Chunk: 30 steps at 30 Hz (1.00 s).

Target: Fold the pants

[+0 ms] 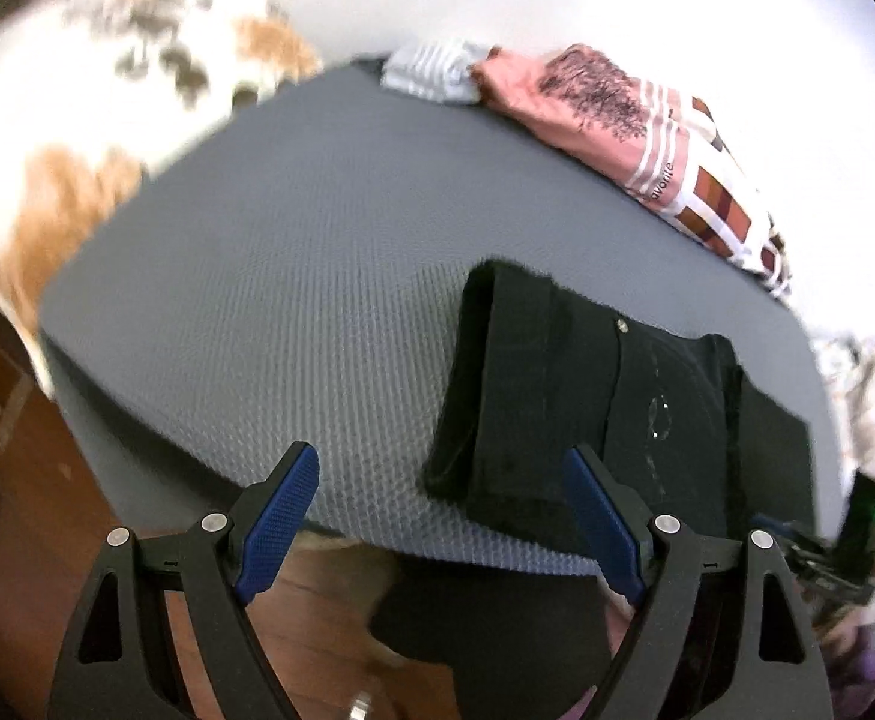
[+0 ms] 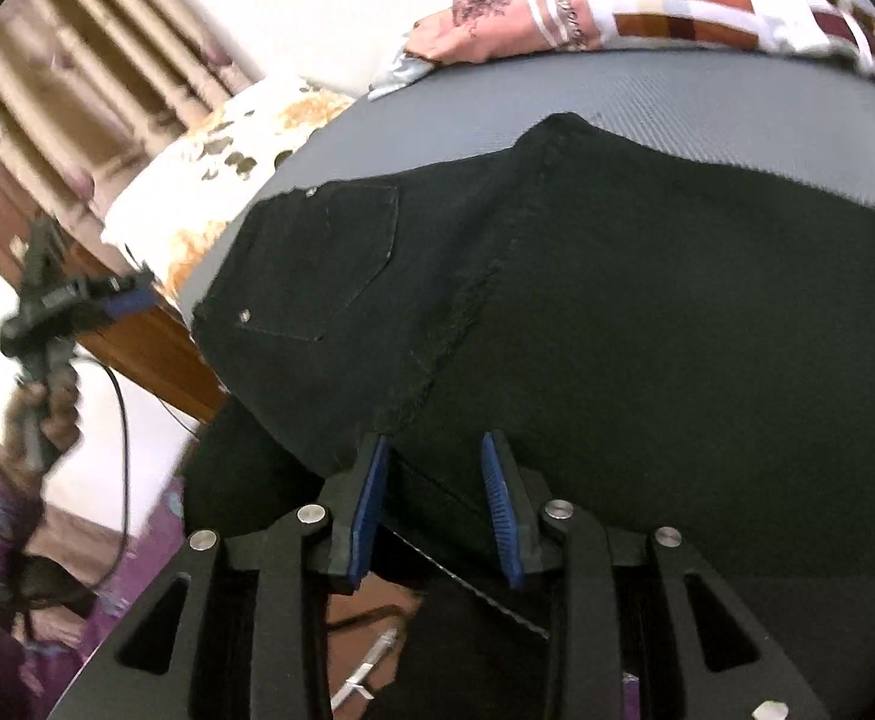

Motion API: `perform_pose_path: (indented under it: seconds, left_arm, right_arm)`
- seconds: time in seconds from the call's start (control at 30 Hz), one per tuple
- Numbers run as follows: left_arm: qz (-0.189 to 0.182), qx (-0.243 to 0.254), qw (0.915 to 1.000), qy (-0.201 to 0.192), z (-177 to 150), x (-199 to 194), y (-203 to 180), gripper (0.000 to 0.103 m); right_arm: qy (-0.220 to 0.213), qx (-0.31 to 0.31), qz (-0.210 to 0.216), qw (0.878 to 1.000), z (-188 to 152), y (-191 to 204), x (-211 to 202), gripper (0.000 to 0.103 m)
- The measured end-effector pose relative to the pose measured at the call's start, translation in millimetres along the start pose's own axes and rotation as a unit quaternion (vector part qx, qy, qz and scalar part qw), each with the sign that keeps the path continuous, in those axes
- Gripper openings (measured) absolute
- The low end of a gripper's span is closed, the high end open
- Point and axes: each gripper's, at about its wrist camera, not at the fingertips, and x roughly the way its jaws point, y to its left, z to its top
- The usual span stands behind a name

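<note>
Black pants point(image 1: 587, 396) lie folded on the grey mattress point(image 1: 287, 300), toward its right side and near edge. My left gripper point(image 1: 437, 453) hovers open and wide above the mattress's front edge, its right finger over the pants' left end, nothing between the pads. In the right wrist view the pants point(image 2: 557, 300) fill the frame, back pocket at the left. My right gripper point(image 2: 437, 444) sits at their near edge with a narrow gap, black fabric filling it. A hand holds the left gripper point(image 2: 131, 294) off to the left, clear of the pants.
A pink printed cloth point(image 1: 587, 96) and a striped grey cloth point(image 1: 431, 69) lie along the mattress's far edge. A floral white-and-orange sheet point(image 1: 107, 90) lies beyond the left edge. A wooden bed frame point(image 2: 137, 348) and curtain point(image 2: 77, 90) stand at the left.
</note>
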Motion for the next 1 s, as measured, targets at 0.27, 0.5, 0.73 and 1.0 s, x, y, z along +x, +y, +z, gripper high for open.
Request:
perform_pose_path:
  seconds: [0.27,0.5,0.73,1.0]
  left_arm:
    - [-0.147,-0.079,0.9840,0.063,-22.3,38.1,18.1,0.080]
    - [-0.164,-0.044,0.9830,0.069,-27.7,53.4,-1.4,0.080]
    - [-0.143,0.004,0.9892,0.031,-31.5,57.3,-18.5,0.080]
    - [-0.218,-0.090,0.9717,0.018,-19.6,67.6,10.2,0.081]
  right_arm:
    - [-0.002,0.021,0.020,1.000,3.7,0.7,-6.3,0.037]
    - [-0.003,0.009,0.023,1.000,3.9,7.5,-4.1,0.047]
    - [-0.004,0.011,0.026,1.000,3.4,7.4,-3.9,0.050]
    - [-0.005,0.002,0.032,0.999,1.3,13.6,-2.8,0.062]
